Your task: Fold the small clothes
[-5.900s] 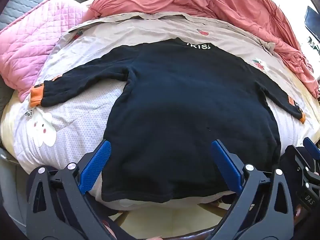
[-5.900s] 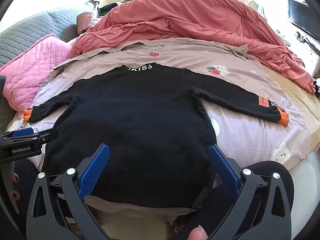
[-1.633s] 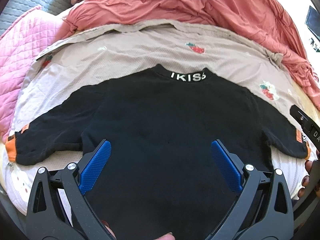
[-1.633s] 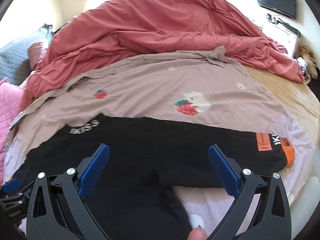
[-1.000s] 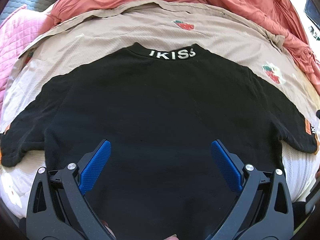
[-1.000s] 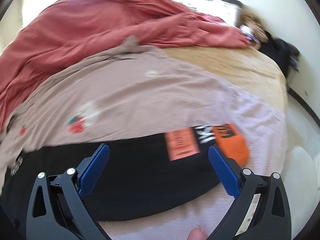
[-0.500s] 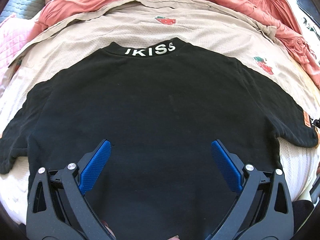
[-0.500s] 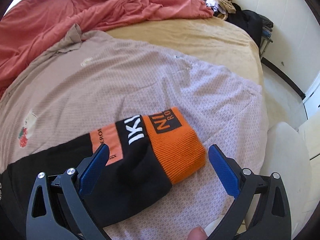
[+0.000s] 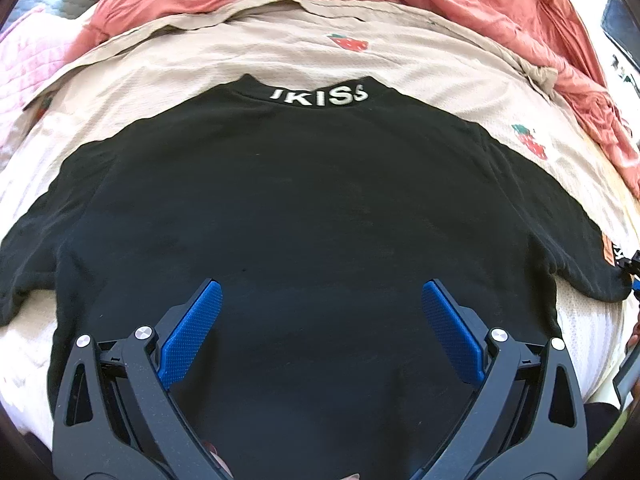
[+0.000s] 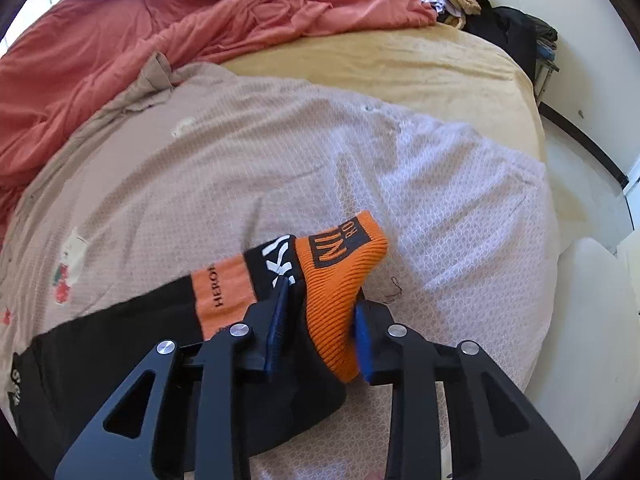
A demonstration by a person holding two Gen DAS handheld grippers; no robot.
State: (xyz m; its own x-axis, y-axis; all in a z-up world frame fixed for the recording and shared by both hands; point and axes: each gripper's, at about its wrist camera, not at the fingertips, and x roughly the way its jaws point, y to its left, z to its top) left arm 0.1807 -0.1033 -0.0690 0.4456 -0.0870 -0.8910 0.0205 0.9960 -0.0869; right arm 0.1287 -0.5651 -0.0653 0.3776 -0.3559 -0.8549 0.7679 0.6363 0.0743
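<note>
A black long-sleeved sweater (image 9: 320,200) lies flat and face down on the bed, with its white-lettered collar (image 9: 320,96) at the far side. My left gripper (image 9: 320,286) hovers open over the sweater's lower back, nothing between its blue pads. In the right wrist view the right sleeve (image 10: 120,340) ends in an orange ribbed cuff (image 10: 340,276). My right gripper (image 10: 322,300) is closing on that cuff. Its pads press both sides, bunching the cuff and lifting it off the blanket.
The sweater rests on a beige strawberry-print blanket (image 9: 280,48). A crumpled red duvet (image 10: 160,20) is heaped at the far side. A pink quilted pillow (image 9: 24,64) lies at the left. The bed's right edge (image 10: 560,240) drops to the floor, and a clothes pile (image 10: 480,4) sits beyond it.
The right gripper swung right along the sleeve to the orange cuff and came down. Its jaws went from wide open to pinching the cuff. The left gripper barely moved.
</note>
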